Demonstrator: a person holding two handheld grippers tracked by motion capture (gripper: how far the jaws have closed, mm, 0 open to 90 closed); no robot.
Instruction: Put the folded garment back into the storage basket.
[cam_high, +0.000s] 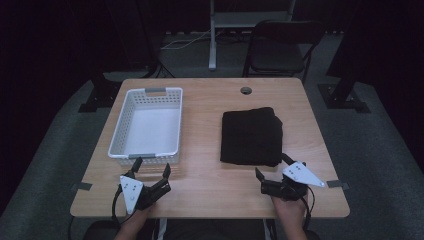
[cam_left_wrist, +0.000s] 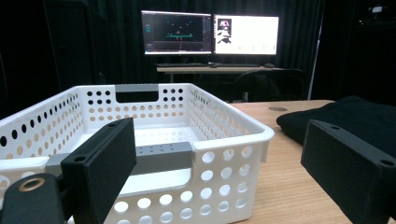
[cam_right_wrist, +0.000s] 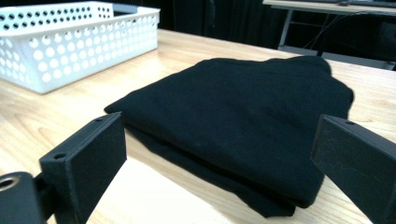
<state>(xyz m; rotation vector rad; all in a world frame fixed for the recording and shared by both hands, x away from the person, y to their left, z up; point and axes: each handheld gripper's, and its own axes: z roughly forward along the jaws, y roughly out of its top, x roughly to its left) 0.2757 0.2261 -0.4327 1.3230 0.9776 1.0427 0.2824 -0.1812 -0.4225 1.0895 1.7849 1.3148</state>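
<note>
Near the counter's front edge we hold both grippers low, each with its black jaws spread wide and nothing between them. Our left gripper (cam_high: 152, 171) faces the short end of the white perforated plastic basket (cam_high: 120, 127), its jaws just short of the grey handle (cam_left_wrist: 161, 157). Our right gripper (cam_high: 272, 169) sits by the near edge of the folded black cloth (cam_high: 251, 136), close to its near right corner. That cloth lies flat on the light wooden counter (cam_high: 202, 132), right of centre and well apart from the basket. Beyond the counter's far edge stands a dark folding chair (cam_high: 280, 47), and two lit monitors (cam_left_wrist: 210, 33) sit on a desk further back.
</note>
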